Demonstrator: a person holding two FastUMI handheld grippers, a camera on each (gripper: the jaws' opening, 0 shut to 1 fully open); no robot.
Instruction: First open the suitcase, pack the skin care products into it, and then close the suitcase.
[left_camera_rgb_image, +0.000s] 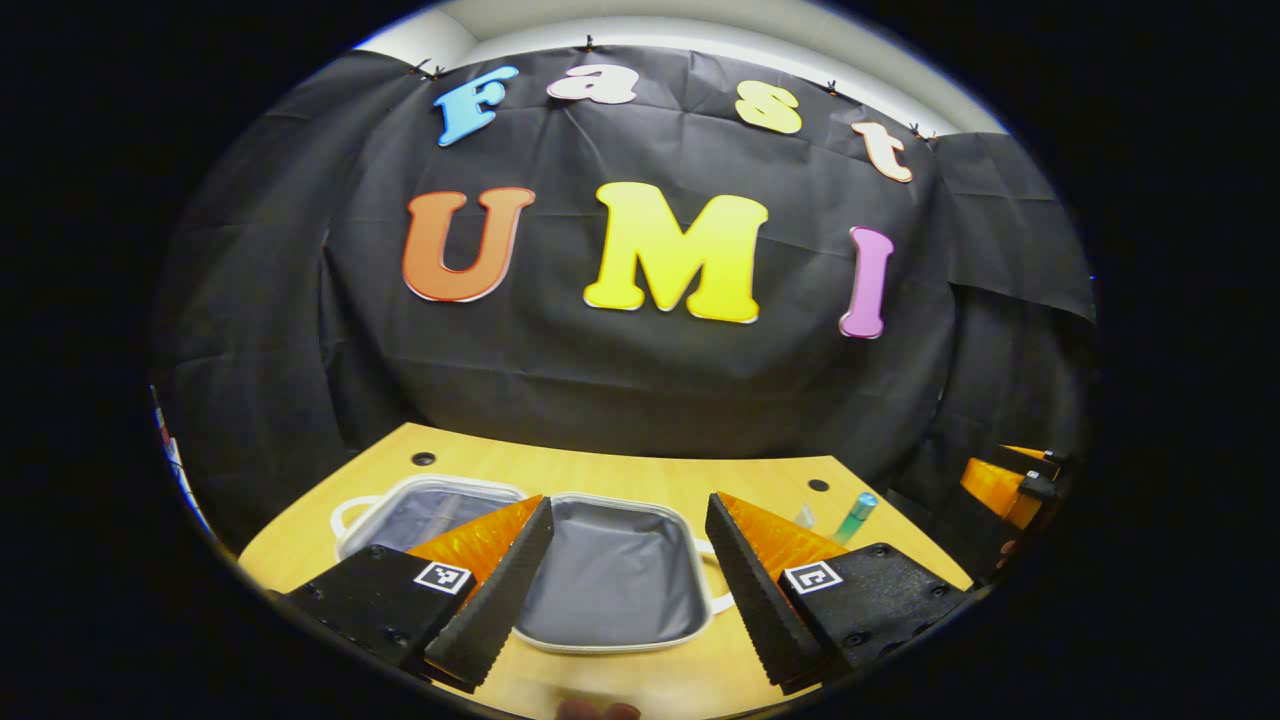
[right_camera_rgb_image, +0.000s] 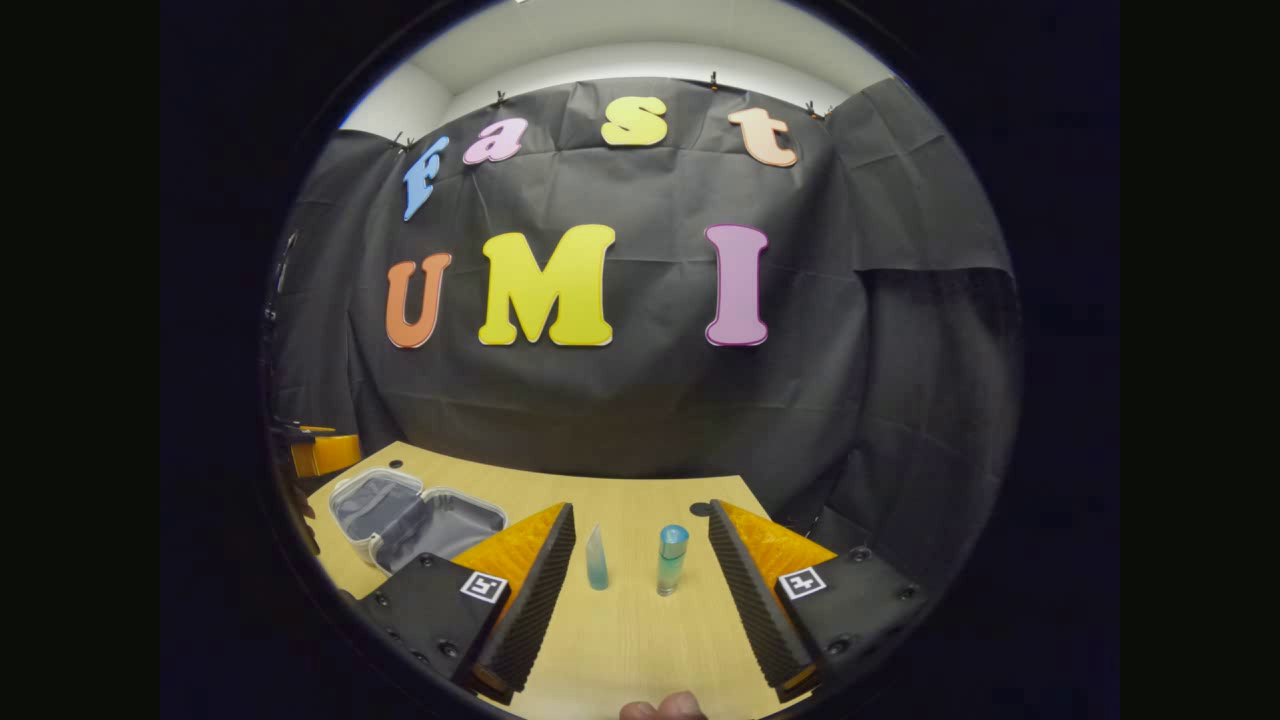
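Both grippers hovering open over the counter, suitcase lying open, 2 skin care products waiting outside it.

The left gripper (left_camera_rgb_image: 628, 560) is hanging with its jaws spread wide above the open suitcase (left_camera_rgb_image: 610, 575), whose 2 grey-lined halves are lying flat on the wooden counter (left_camera_rgb_image: 640, 470). The right gripper (right_camera_rgb_image: 640, 570) is also gaping, empty, framing a clear pointed tube (right_camera_rgb_image: 596, 560) and a teal-capped bottle (right_camera_rgb_image: 671, 558), both standing upright just beside each other, to the right of the suitcase and apart from it.
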